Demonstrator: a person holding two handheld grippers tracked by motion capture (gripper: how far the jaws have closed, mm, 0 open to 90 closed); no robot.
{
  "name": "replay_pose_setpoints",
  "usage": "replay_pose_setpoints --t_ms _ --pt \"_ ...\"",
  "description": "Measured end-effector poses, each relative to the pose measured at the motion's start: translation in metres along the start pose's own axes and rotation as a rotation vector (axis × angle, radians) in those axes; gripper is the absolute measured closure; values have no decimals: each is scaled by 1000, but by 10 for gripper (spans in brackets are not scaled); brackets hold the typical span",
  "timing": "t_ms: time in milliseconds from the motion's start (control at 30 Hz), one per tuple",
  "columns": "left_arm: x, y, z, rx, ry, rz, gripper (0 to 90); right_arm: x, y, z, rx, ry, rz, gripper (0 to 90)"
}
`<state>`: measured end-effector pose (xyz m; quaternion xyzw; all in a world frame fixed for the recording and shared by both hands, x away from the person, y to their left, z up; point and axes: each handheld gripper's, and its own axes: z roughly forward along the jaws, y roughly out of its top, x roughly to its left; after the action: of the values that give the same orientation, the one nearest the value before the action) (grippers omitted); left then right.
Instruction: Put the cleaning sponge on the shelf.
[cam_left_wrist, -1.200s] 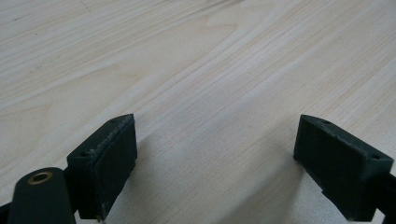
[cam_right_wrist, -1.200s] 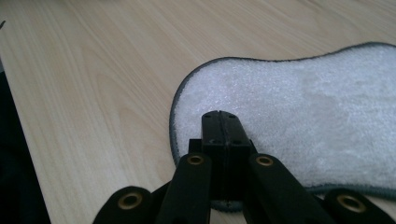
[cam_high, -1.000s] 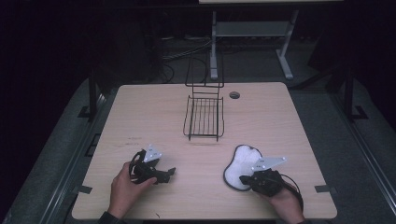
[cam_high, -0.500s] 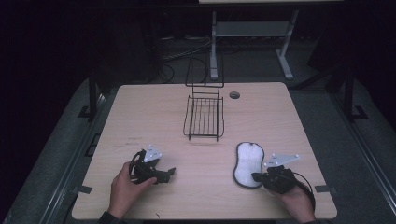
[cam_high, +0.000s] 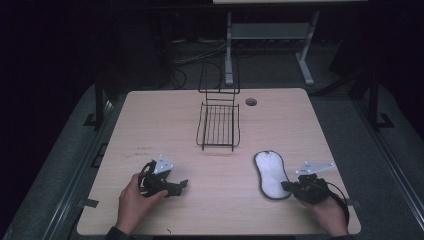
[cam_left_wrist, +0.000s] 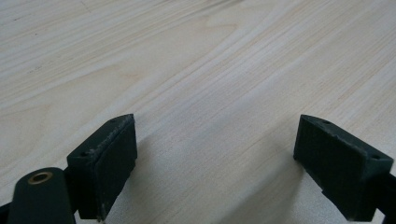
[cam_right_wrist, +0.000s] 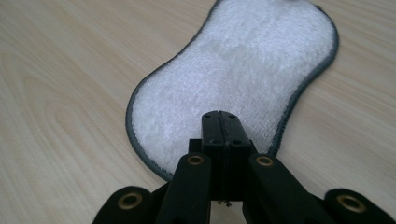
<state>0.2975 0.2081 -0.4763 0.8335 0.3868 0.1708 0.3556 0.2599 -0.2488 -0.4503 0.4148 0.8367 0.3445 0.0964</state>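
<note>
A white fleecy pad with a dark grey rim (cam_high: 271, 172) lies flat on the wooden table (cam_high: 165, 120) at the front right. My right gripper (cam_high: 285, 186) is at the pad's near right edge. In the right gripper view the jaws are pressed together with no gap, and the right gripper (cam_right_wrist: 220, 116) has its tips over the near end of the pad (cam_right_wrist: 243, 70). My left gripper (cam_high: 182, 186) rests at the front left, held by a hand. In the left gripper view the left gripper (cam_left_wrist: 215, 163) is open wide over bare wood.
A black wire basket (cam_high: 218, 127) with a tall back frame stands at the middle of the table's far half. A round cable hole (cam_high: 251, 102) sits to the right of it near the far edge. The table's front edge is close to both hands.
The right gripper has drawn back toward the right front corner, from on top of the pad to its near edge. The pad has turned and shifted slightly right. The left gripper has stayed put.
</note>
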Motion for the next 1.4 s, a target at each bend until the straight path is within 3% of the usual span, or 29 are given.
replay_pose_setpoints --t_ms 533,667,833,1033,1400 --pt "0 0 0 0 1 0 125 -34 -8 -12 -15 -98 50 900" --pt "0 0 0 -1 0 -1 125 -38 -8 -13 -20 -92 62 889" --pt "0 0 0 1 0 1 125 -39 -4 -19 -60 -80 99 744" --pt "0 0 0 1 0 0 125 -42 3 -15 -63 -77 129 437" --pt "0 0 0 1 1 0 125 -39 25 4 -39 -98 135 167"
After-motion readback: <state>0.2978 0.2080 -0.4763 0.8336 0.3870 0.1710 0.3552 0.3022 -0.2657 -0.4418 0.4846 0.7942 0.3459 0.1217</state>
